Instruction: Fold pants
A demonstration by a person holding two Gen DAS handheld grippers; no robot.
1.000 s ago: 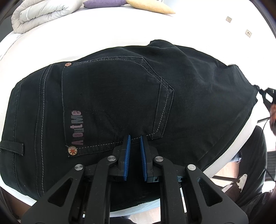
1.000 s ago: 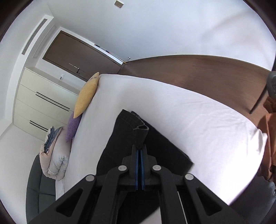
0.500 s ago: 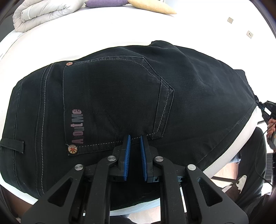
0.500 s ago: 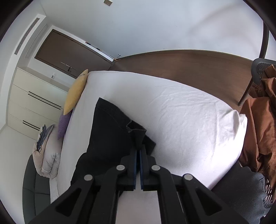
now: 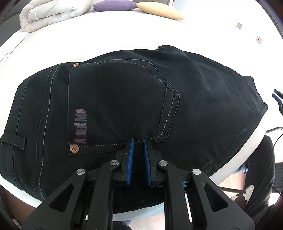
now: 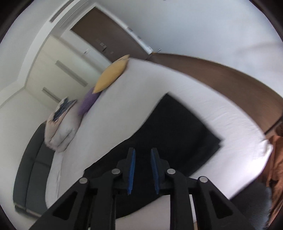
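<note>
Left gripper [image 5: 138, 140]: my jaws stand nearly shut, with only a narrow gap between the blue pads, and I see no cloth caught in that gap. The tips point down at the pants, right at the lower seam of the back pocket.
Pants [image 5: 123, 106]: black denim, lying flat on the white bed [image 5: 106, 35], seat side up. From my left camera the waistband runs down the left side of the picture and the cloth spreads off to the right, where its hem ends near the bed's edge.
Back pocket [image 5: 122, 99]: pale stitching, faded lettering along its left edge, a rivet [image 5: 74, 148] at the lower left corner and another at the upper left.
Belt loop [image 5: 13, 140]: at the far left edge of the pants.
Far side of bed: a rolled grey duvet [image 5: 51, 14], then a purple cushion [image 5: 115, 5], then a yellow cushion [image 5: 159, 11], left to right.
Right gripper [image 6: 142, 153]: my jaws are opening, a clear gap shows between the blue pads, and nothing is between them. The picture is blurred.
Pants from the right: a dark folded slab [image 6: 176, 134] flat on the bed beyond my tips, its far end squared off.
Right edge: brown cloth [image 6: 277, 155] hangs beside the bed.
</note>
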